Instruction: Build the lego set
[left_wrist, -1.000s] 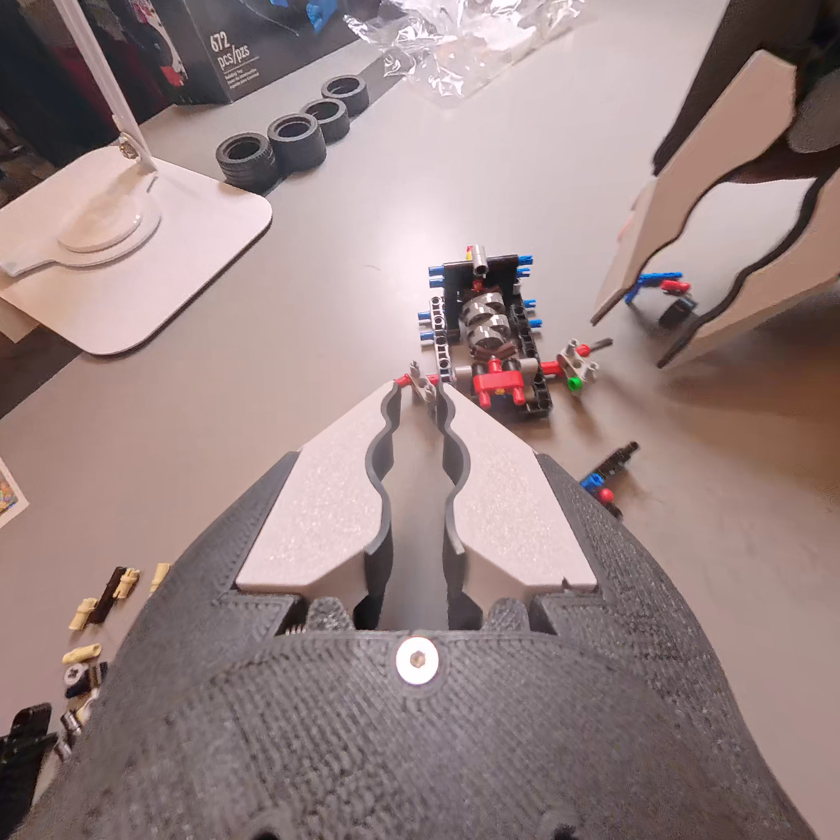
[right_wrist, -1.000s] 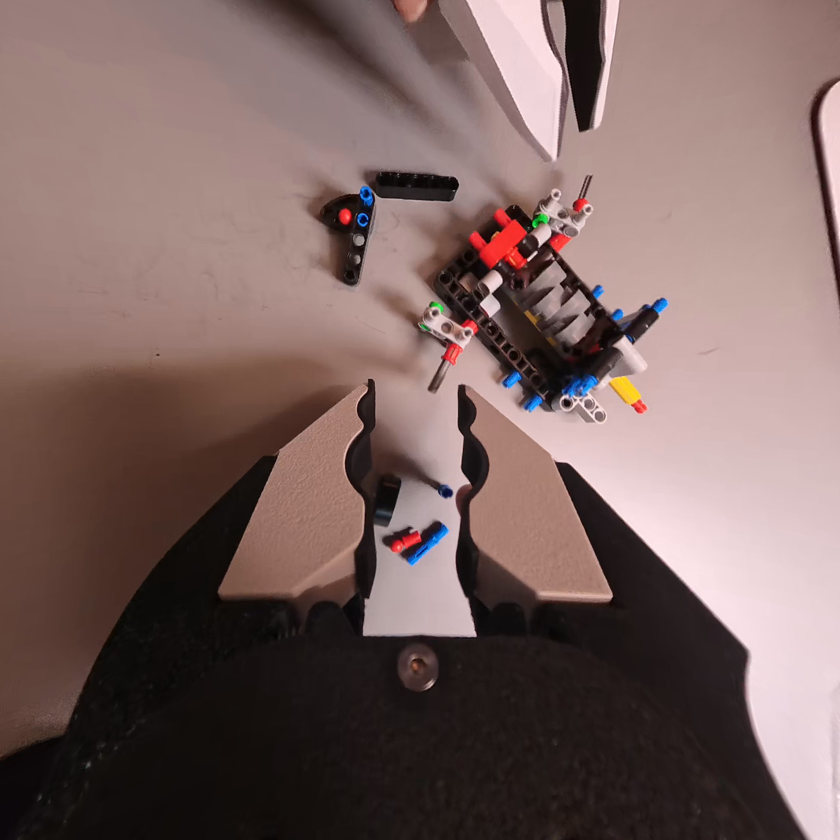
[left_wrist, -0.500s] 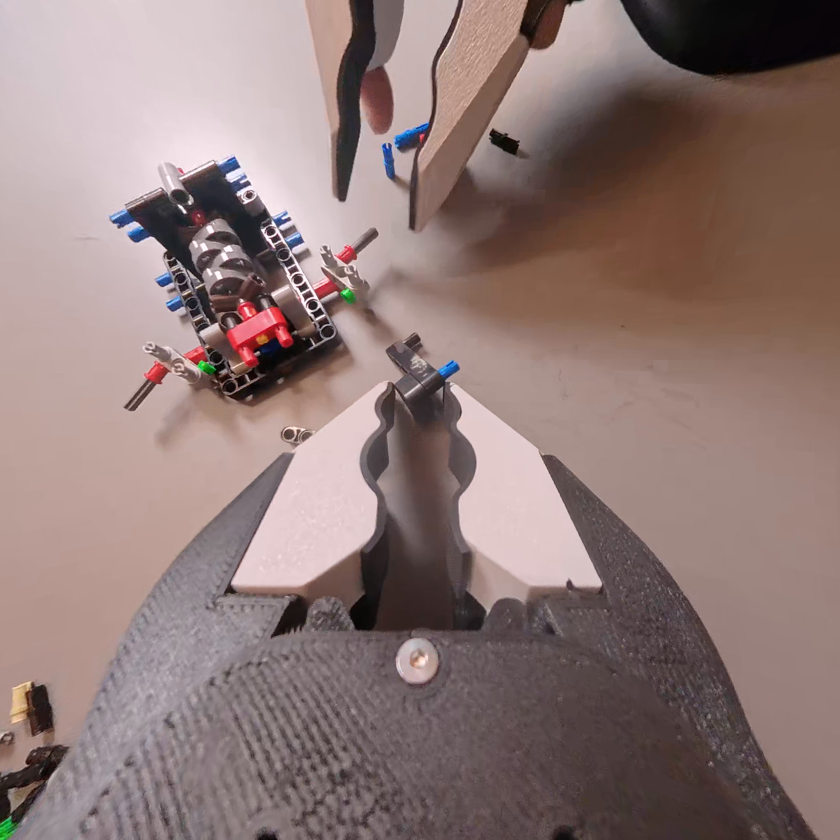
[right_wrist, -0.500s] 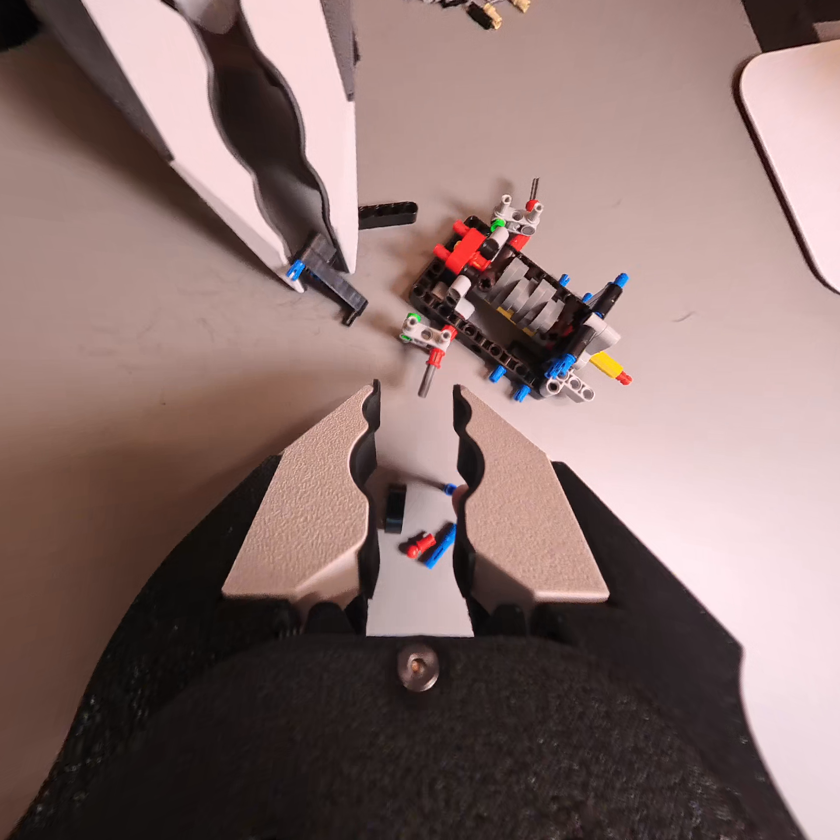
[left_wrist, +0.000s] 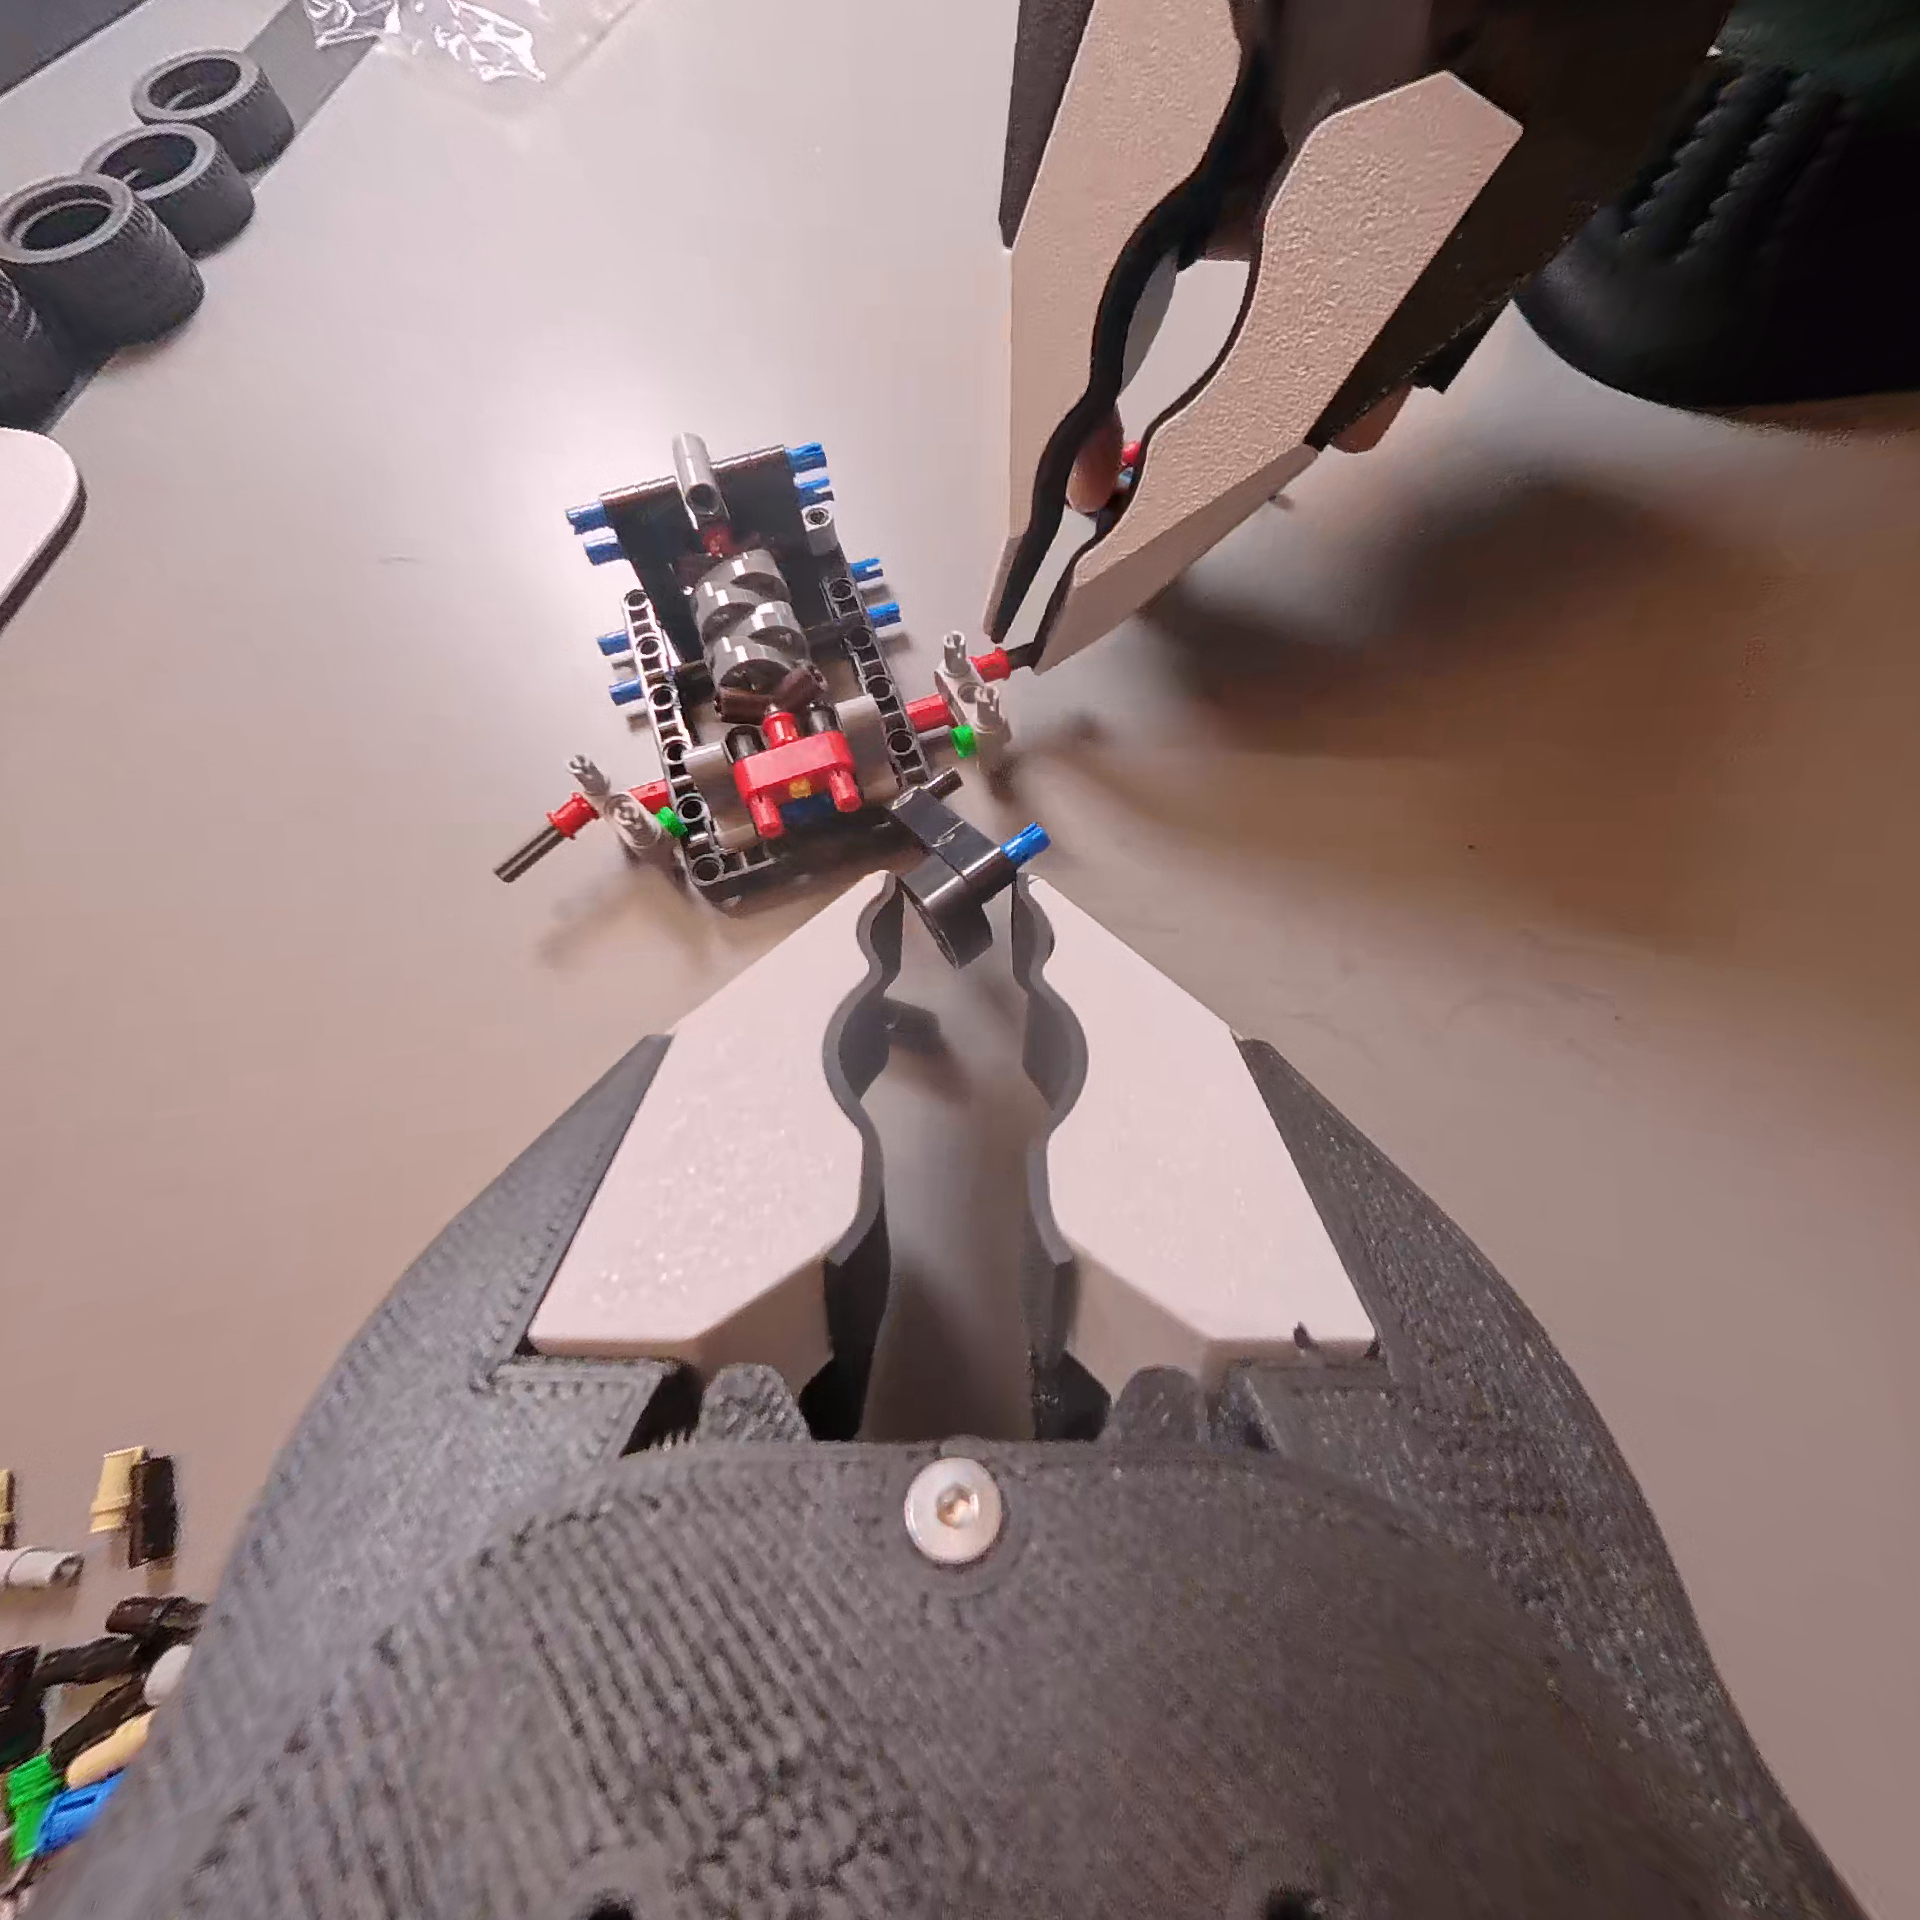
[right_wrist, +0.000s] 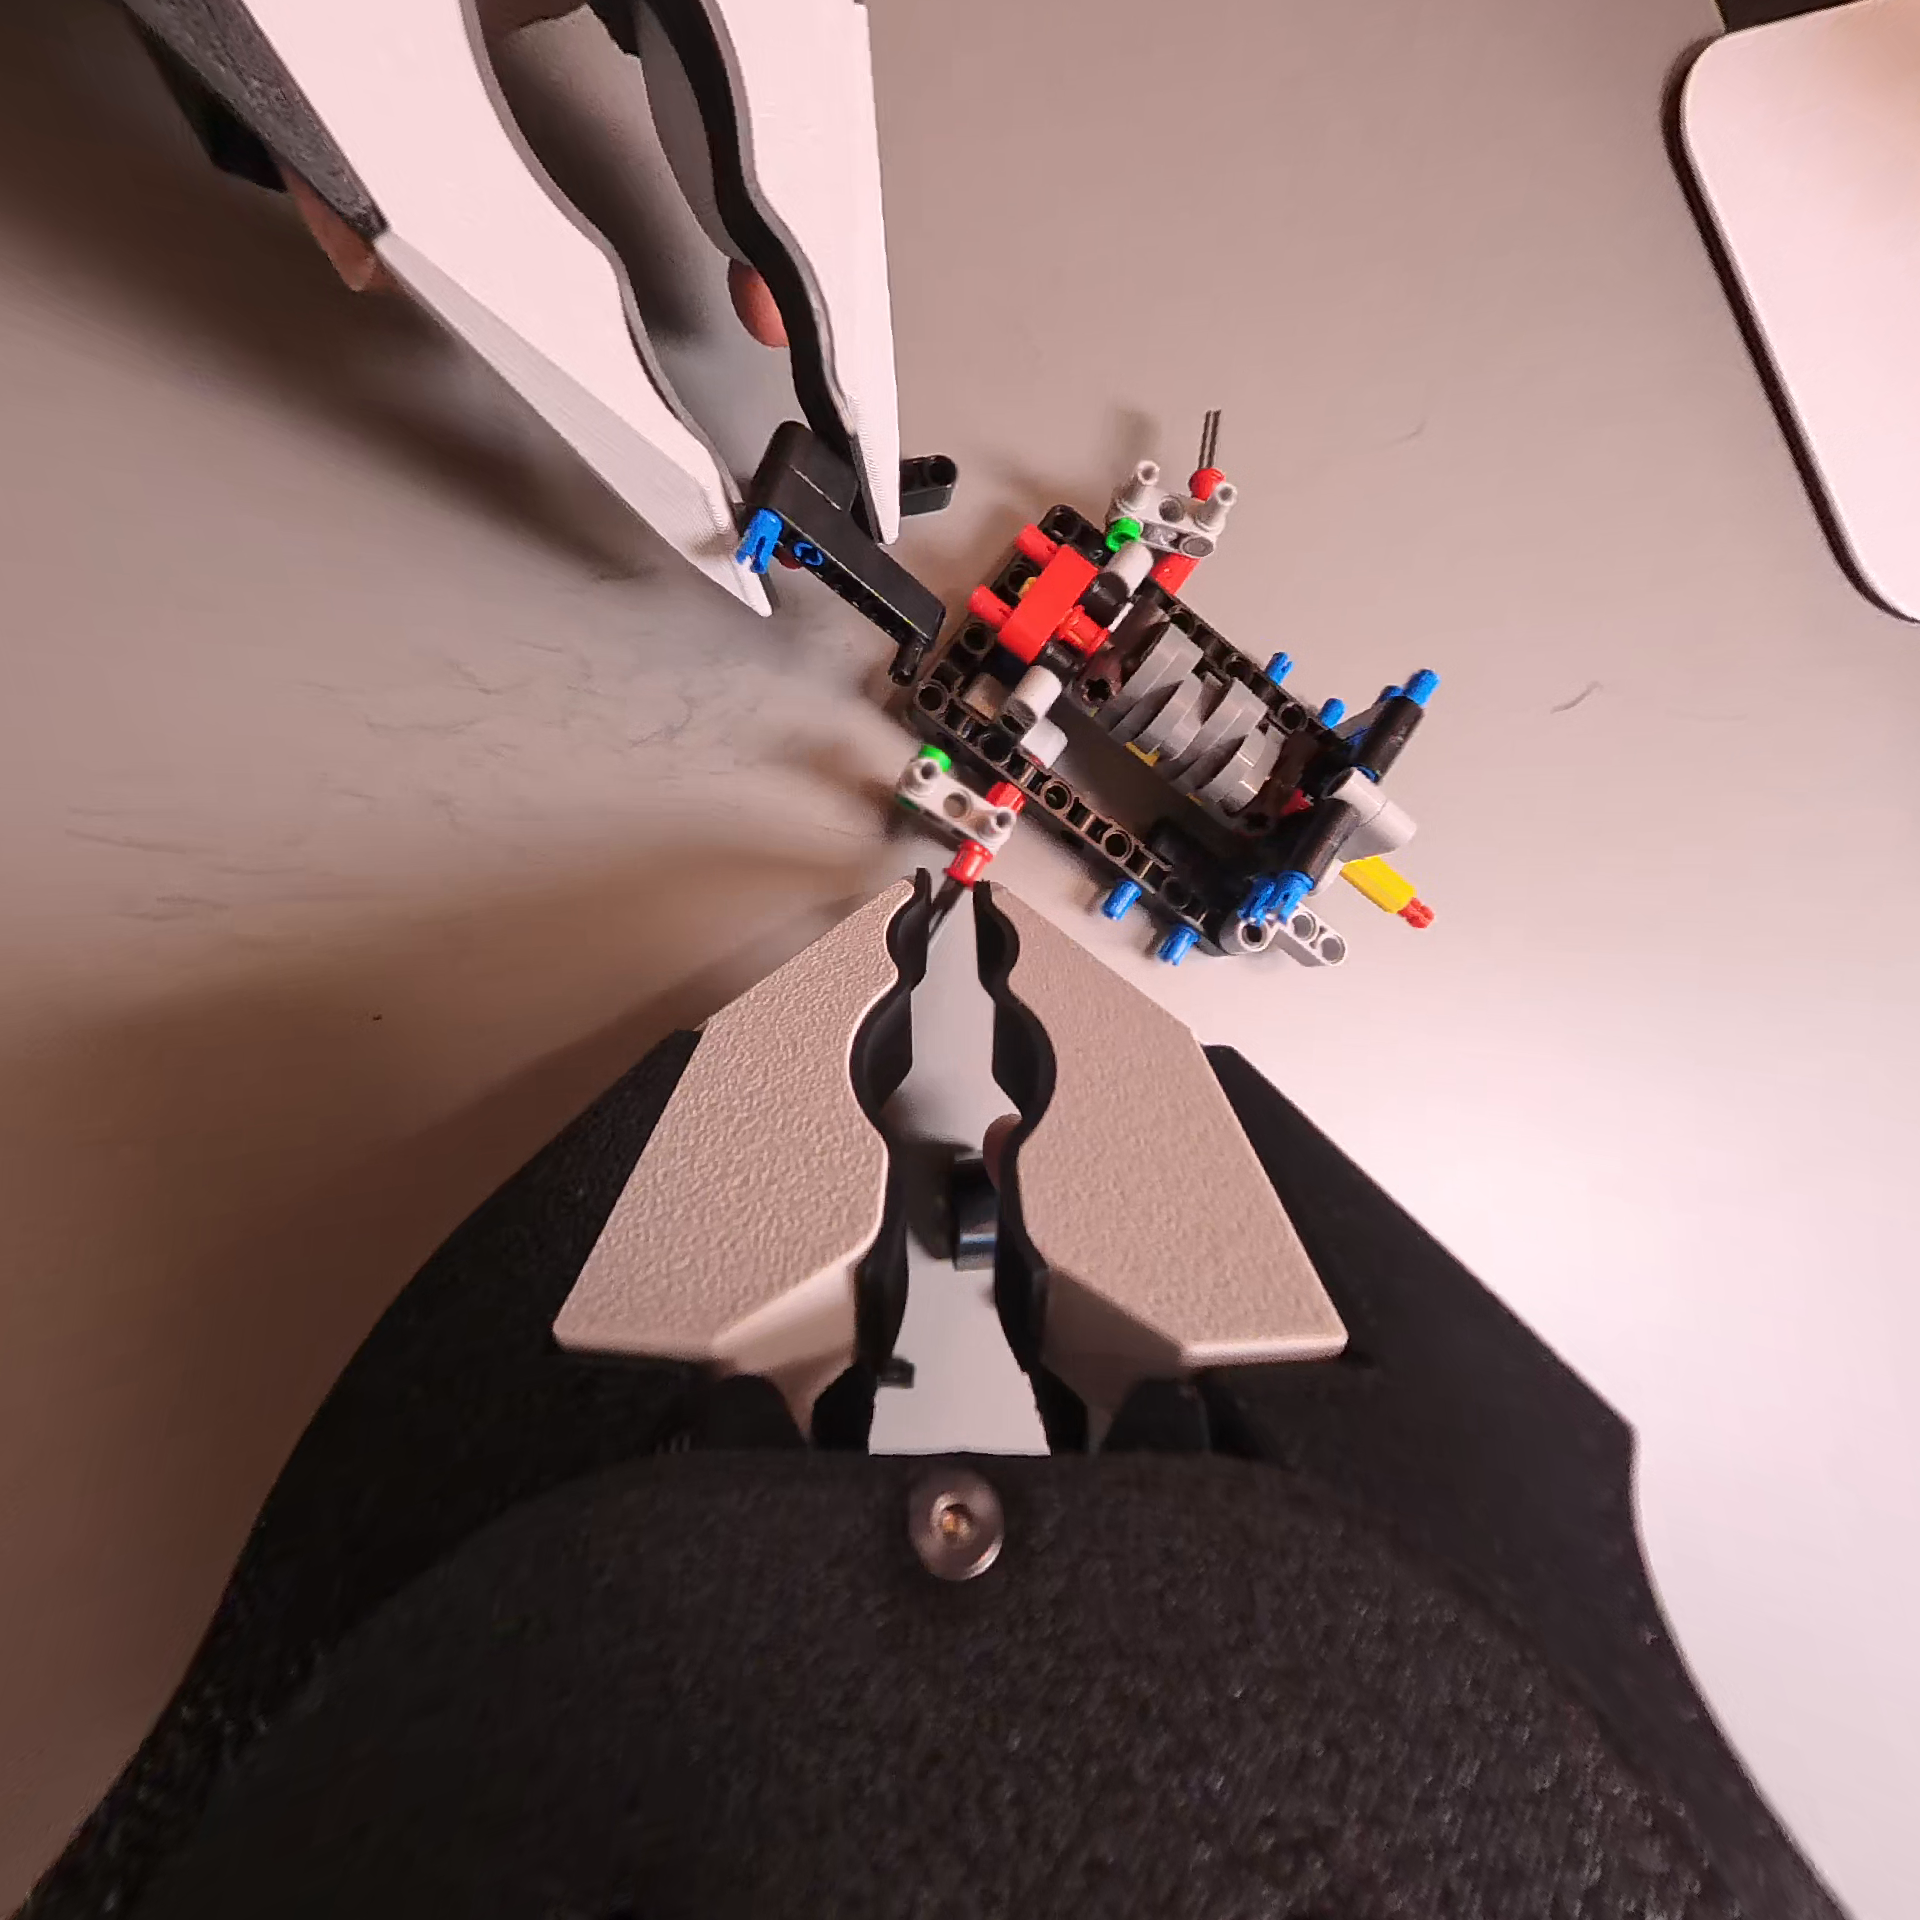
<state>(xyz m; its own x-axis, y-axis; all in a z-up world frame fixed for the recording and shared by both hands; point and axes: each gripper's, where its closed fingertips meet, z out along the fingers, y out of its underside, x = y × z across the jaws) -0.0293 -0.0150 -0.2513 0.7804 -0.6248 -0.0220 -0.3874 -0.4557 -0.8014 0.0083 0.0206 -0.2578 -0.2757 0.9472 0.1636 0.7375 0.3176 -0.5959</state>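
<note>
Left hand-held gripper (left_wrist: 951, 914), pinching a black angled beam (left_wrist: 951, 868), is nearing the chassis (left_wrist: 764, 686) ahead while the right hand-held gripper (right_wrist: 948, 899), nearly closed on a side axle (right_wrist: 961, 868), is risking knocking it loose.

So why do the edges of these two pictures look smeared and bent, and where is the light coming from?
Left wrist view: wide-angle lens bends the edges; the tyres curve away, and the right hand-held gripper throws a soft shadow rightward on the table. Right wrist view: the table beside the lego frame looks streaked by motion blur; light seems overhead.
</note>
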